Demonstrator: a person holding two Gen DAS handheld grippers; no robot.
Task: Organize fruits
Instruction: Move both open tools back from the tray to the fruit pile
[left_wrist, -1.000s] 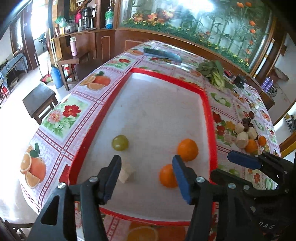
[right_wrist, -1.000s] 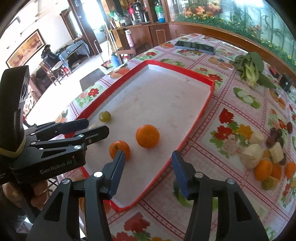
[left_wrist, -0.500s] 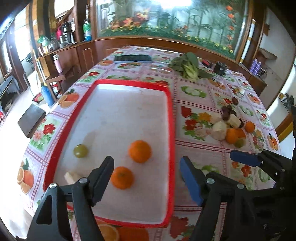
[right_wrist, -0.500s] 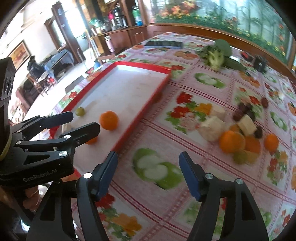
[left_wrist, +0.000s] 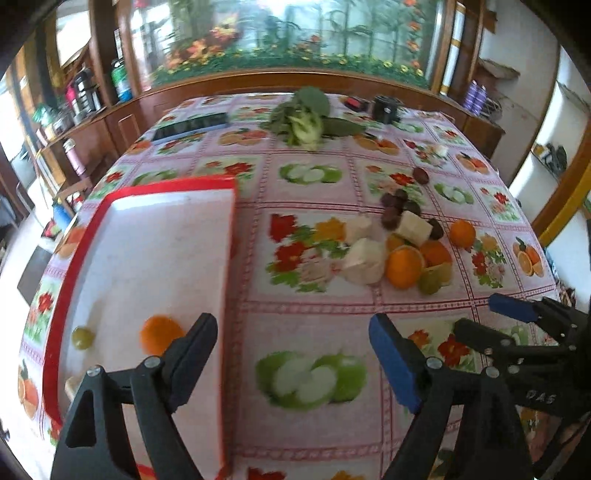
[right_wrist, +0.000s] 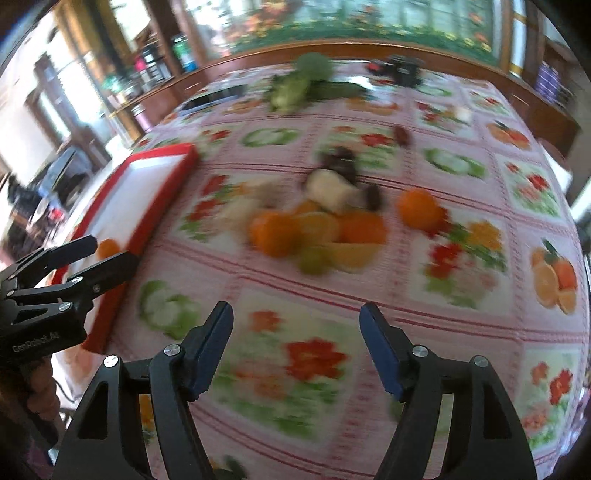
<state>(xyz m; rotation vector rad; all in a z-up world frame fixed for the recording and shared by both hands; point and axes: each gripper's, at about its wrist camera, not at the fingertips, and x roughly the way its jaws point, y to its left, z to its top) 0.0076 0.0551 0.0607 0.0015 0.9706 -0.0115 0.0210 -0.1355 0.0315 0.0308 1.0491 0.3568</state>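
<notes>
A red-rimmed white tray lies at the left of the table and holds an orange and a green fruit. A pile of fruit sits to its right: oranges, white chunks, a green fruit, dark fruits and a lone orange. My left gripper is open and empty above the tablecloth beside the tray's right rim. My right gripper is open and empty, short of the blurred pile. The left gripper also shows in the right wrist view.
A leafy green vegetable, a dark flat device and a small black object lie at the table's far end. A wooden counter with bottles stands beyond. The table's right edge curves close by.
Both grippers have swung right, away from the tray toward the fruit pile. The tray has slid to the left of both views. Both stay open and empty.
</notes>
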